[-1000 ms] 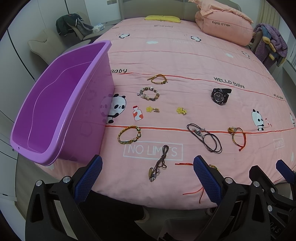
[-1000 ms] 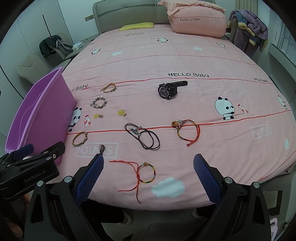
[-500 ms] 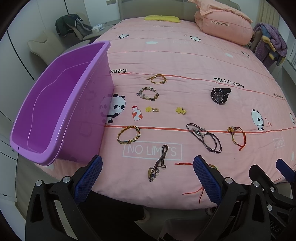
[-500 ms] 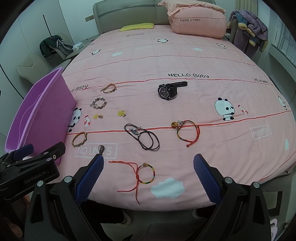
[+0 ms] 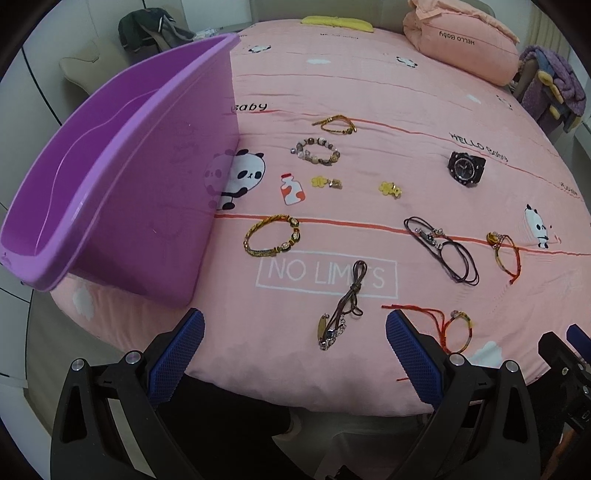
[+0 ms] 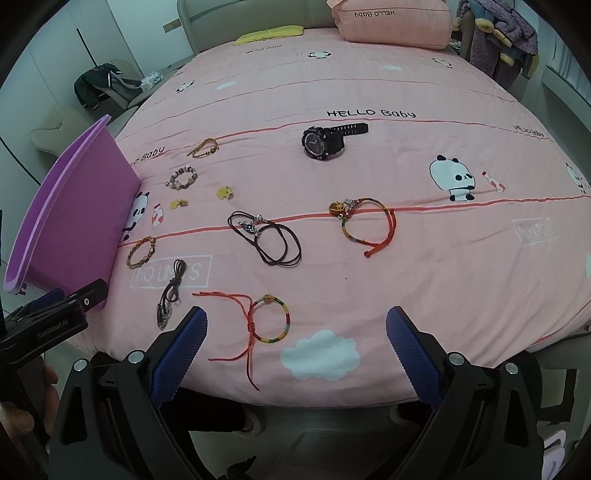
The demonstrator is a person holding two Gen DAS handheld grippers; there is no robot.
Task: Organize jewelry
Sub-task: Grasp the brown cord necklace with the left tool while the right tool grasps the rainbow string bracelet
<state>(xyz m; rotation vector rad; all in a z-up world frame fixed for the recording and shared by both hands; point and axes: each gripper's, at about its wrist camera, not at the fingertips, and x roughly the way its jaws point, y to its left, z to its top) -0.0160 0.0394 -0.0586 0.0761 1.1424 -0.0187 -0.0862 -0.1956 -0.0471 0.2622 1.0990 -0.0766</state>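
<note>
Several pieces of jewelry lie spread on a pink bed sheet [image 5: 369,92]. A brown cord pendant [image 5: 341,306] lies just ahead of my open, empty left gripper [image 5: 293,350]. A red string bracelet [image 6: 267,321] lies just ahead of my open, empty right gripper [image 6: 295,347]. Farther off are a gold braided bracelet [image 5: 273,236], a dark cord necklace [image 6: 266,236], a red-and-multicolour bracelet [image 6: 365,225], a beaded bracelet [image 5: 317,149], two yellow charms and a black watch [image 6: 325,142]. An empty purple tub [image 5: 110,177] stands at the left.
A pink pillow [image 6: 391,18] and a yellow cloth [image 6: 269,33] lie at the far end of the bed. A chair with a dark jacket [image 5: 155,26] stands beyond the tub. Purple clothing [image 6: 498,37] hangs at the far right. The bed's front edge is just below both grippers.
Both grippers have moved forward and a little lower toward the bed's front edge, so the jewelry looks closer. No item has moved. Both stay open.
</note>
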